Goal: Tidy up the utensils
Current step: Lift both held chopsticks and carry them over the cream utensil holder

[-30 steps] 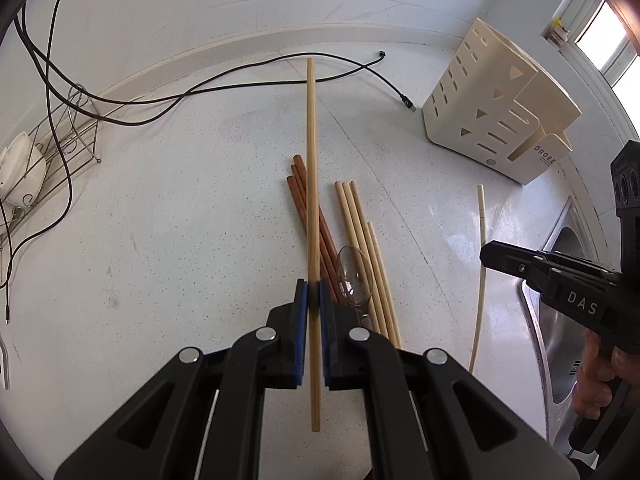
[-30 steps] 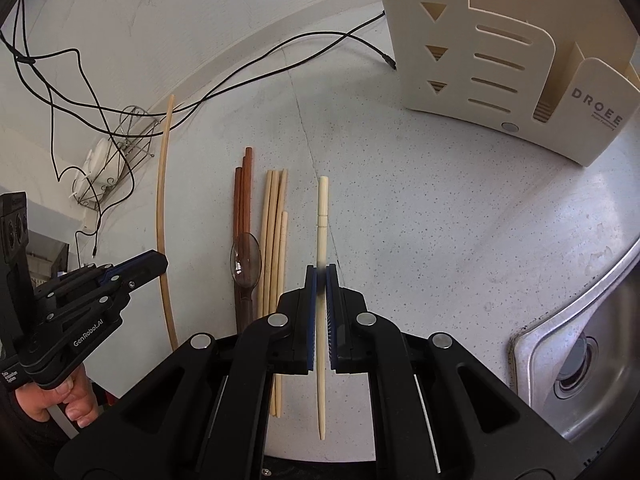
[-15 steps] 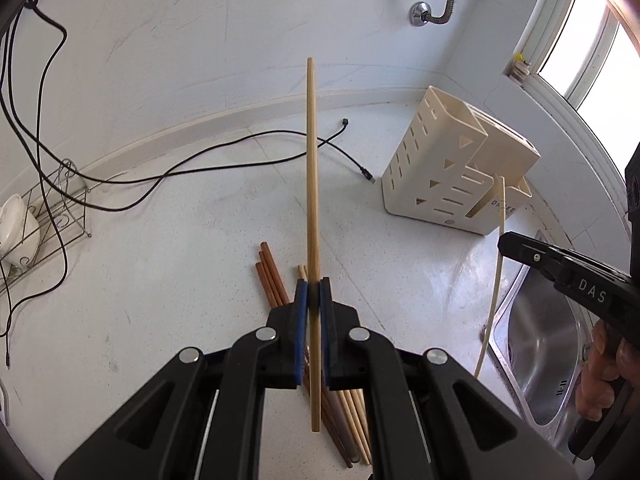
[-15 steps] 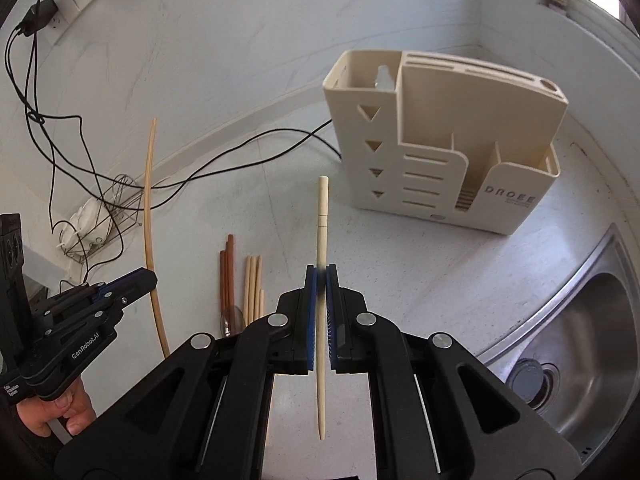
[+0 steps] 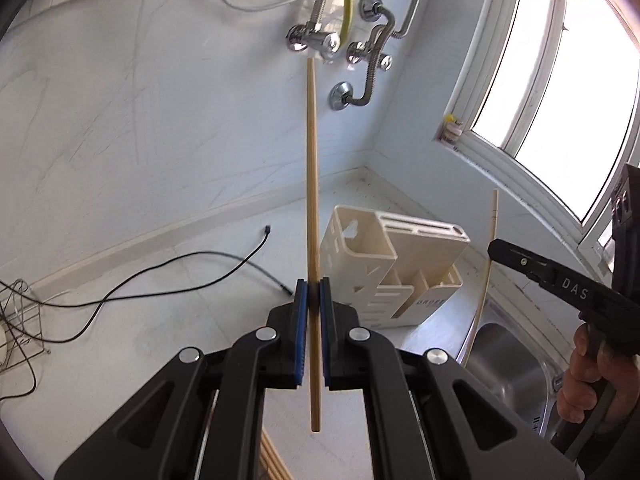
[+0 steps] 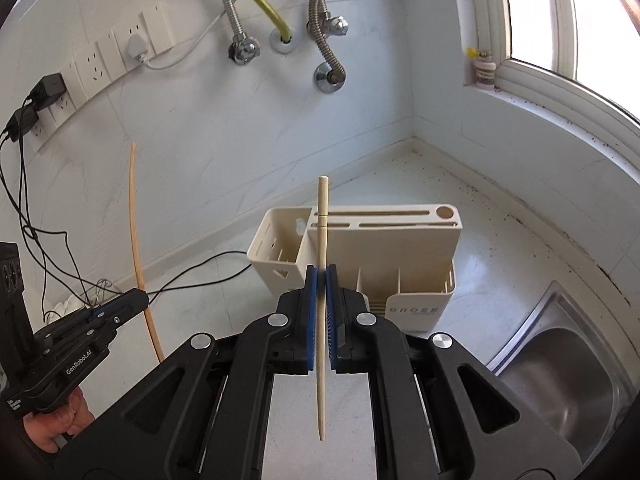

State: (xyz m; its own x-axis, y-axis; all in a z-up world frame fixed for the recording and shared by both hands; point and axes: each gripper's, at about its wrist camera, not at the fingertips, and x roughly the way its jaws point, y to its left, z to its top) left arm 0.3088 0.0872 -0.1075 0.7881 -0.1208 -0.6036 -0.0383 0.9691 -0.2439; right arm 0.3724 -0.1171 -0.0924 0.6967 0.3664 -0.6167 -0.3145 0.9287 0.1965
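My left gripper [image 5: 313, 286] is shut on a long tan wooden chopstick [image 5: 311, 184] that stands up in front of the wall. My right gripper [image 6: 321, 274] is shut on a shorter pale cream chopstick [image 6: 322, 216]. Both are raised above the counter, facing a cream utensil holder [image 6: 384, 248] with slots and compartments in the corner. In the left wrist view the holder [image 5: 408, 256] sits just right of my chopstick, and the right gripper [image 5: 494, 249] shows at the right with its pale chopstick [image 5: 490, 248]. In the right wrist view the left gripper [image 6: 140, 300] appears at left holding the tan chopstick [image 6: 136, 232]. A few tan chopsticks [image 5: 272, 460] lie below.
A steel sink [image 6: 568, 364] lies to the right of the holder. Black cables [image 5: 160, 276] trail over the white counter, with a wire rack [image 5: 16, 320] at far left. Water pipes and valves [image 6: 320, 40] hang on the wall; a window [image 5: 568, 80] is at right.
Both grippers have risen and tilted up with their chopsticks. The chopstick pile on the counter has dropped almost out of view, and the holder, wall pipes and window now fill the views.
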